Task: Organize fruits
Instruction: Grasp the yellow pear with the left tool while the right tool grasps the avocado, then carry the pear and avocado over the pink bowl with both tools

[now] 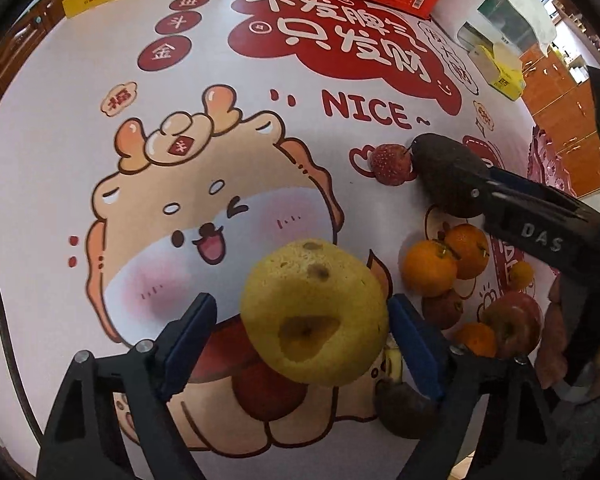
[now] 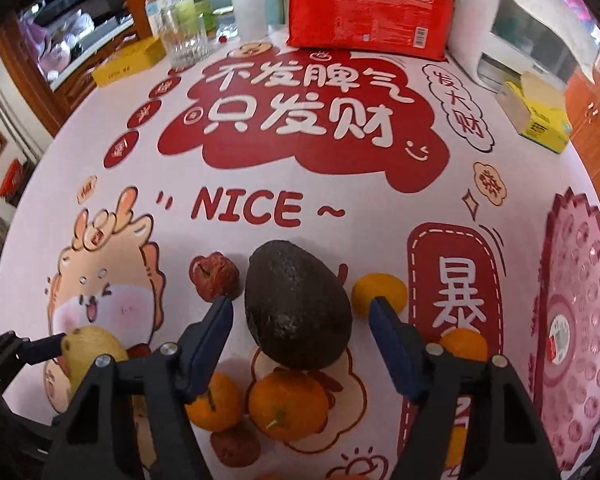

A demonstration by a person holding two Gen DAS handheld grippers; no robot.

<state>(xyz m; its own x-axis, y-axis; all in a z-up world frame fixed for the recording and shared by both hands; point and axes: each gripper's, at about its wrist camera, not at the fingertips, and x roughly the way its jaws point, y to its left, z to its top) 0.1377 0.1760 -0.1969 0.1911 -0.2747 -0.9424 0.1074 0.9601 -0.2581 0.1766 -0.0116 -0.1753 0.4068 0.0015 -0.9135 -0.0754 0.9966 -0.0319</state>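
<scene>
Fruits are scattered on the printed counter (image 2: 380, 208): a yellow pear (image 1: 314, 312) is framed by the left gripper (image 1: 302, 344), and a dark avocado (image 2: 298, 308) by the right gripper (image 2: 302, 344), with mandarins (image 2: 288, 404) and small red fruits (image 2: 214, 276) close around. Both sets of fingers are spread partly open around their fruit. On the left, one pad appears to touch the pear while a gap shows at the other; on the right, gaps are seen on both sides, so no firm grip can be confirmed. A round, smooth fruit could be squeezed out sideways or rolled into its neighbours if the pads close off-centre. A pink tray (image 2: 580, 320) is cut off at the frame edge, and the fruits beneath the fingers are partly hidden.
</scene>
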